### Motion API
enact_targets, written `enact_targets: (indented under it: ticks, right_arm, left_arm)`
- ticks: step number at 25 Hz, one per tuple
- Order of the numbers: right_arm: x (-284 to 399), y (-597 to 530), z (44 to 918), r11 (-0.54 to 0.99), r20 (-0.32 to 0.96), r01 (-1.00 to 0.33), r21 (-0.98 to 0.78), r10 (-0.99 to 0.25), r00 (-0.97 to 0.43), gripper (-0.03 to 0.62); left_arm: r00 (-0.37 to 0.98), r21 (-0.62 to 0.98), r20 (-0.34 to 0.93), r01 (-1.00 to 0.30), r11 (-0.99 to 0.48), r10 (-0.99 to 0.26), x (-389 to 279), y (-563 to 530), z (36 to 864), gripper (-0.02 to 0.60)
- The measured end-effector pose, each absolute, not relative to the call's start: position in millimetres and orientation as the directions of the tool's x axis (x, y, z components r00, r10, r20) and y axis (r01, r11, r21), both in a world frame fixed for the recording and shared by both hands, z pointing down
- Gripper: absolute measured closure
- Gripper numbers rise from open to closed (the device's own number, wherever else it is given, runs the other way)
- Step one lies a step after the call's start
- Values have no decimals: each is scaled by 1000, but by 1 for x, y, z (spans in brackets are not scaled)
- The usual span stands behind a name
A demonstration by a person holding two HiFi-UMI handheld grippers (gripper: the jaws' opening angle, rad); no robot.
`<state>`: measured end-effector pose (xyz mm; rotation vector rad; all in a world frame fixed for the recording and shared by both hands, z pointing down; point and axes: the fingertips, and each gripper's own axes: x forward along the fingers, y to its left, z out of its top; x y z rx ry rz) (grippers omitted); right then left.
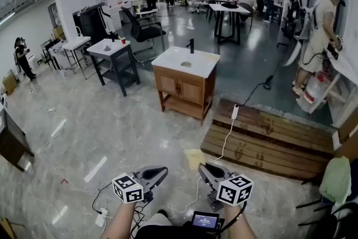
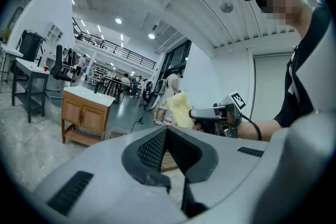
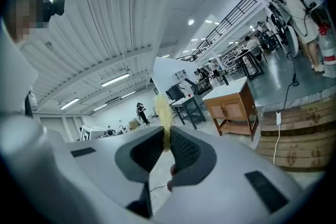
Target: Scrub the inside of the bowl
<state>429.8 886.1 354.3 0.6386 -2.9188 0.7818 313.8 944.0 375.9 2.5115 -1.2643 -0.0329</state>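
Ahead, sink cabinet (image 1: 184, 89), wooden platform (image 1: 268, 140), yellow sponge (image 1: 194, 158)

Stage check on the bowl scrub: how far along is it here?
Done: the yellow sponge is clamped in the right tool. In hand: nothing more; the left tool is shut and empty. Left: all the scrubbing; no bowl is in view, and the wooden sink cabinet stands well ahead.

Wooden sink cabinet (image 1: 184, 87), white top, black faucet (image 1: 191, 45), mid-floor. Wooden pallet (image 1: 268, 140) right of it; white cable (image 1: 229, 134) across pallet. Black office chair (image 1: 142, 31) behind.
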Motion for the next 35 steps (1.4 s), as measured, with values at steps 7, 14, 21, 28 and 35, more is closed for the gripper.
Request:
enact_targets:
  ticks: [7, 14, 21, 28, 35]
  right_arm:
    - [433, 868, 364, 769, 159, -412, -488, -386, -909, 551]
    - [423, 830, 381, 750, 191, -429, -504, -387, -902, 551]
    - [377, 767, 385, 744, 237, -452, -492, -385, -892, 551]
    - [290, 696, 387, 732, 275, -478, -485, -390, -879, 551]
    - [221, 646, 383, 715, 268, -495, -494, -416, -869, 551]
  left_arm:
    - [596, 305, 141, -786, -538, -791, 306, 934, 384, 580]
    - [562, 336, 139, -801, -495, -815, 275, 898, 399, 578]
    - [560, 372, 118, -791, -487, -820, 224, 832, 404, 580]
    - [596, 398, 143, -765, -505, -790, 148, 759, 412, 580]
    - [616, 373, 143, -759, -534, -775, 77, 700, 404, 580]
